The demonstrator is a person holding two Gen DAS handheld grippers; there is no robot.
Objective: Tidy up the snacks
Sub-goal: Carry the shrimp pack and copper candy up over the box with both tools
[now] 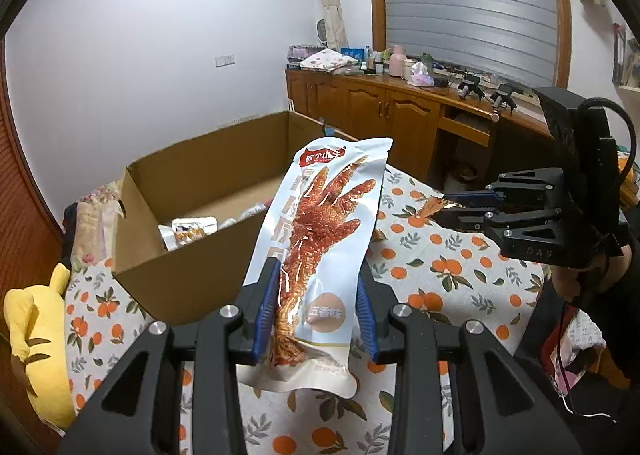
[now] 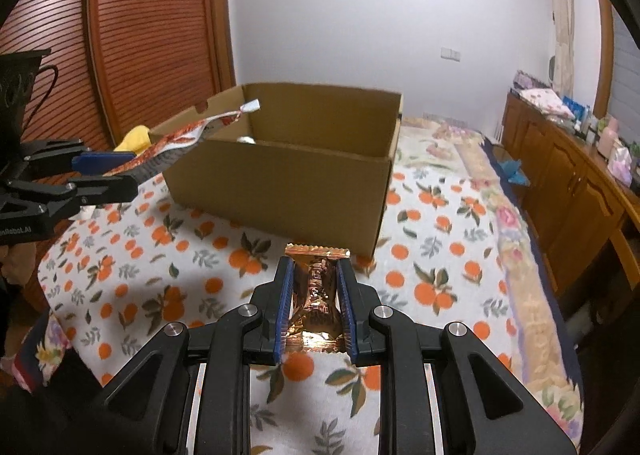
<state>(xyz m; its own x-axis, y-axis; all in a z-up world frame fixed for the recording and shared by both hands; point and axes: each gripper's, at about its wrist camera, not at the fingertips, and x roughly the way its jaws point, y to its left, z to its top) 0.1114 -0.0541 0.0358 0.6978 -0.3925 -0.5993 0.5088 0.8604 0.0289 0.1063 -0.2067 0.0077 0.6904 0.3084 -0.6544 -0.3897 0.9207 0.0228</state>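
My left gripper is shut on a long white snack pouch printed with a red chicken foot; the pouch stands up between the blue pads, above the bed. My right gripper is shut on a small copper-foil snack packet. An open cardboard box sits on the orange-print blanket, with a few packets lying on its floor. In the right wrist view the box is straight ahead, and the left gripper holds the pouch beside its left corner. The right gripper shows at the right of the left wrist view.
A yellow plush toy lies left of the box. A wooden cabinet with bottles and clutter runs along the far wall under a window. A slatted wooden wardrobe door stands behind the box. A floral quilt covers the bed's right side.
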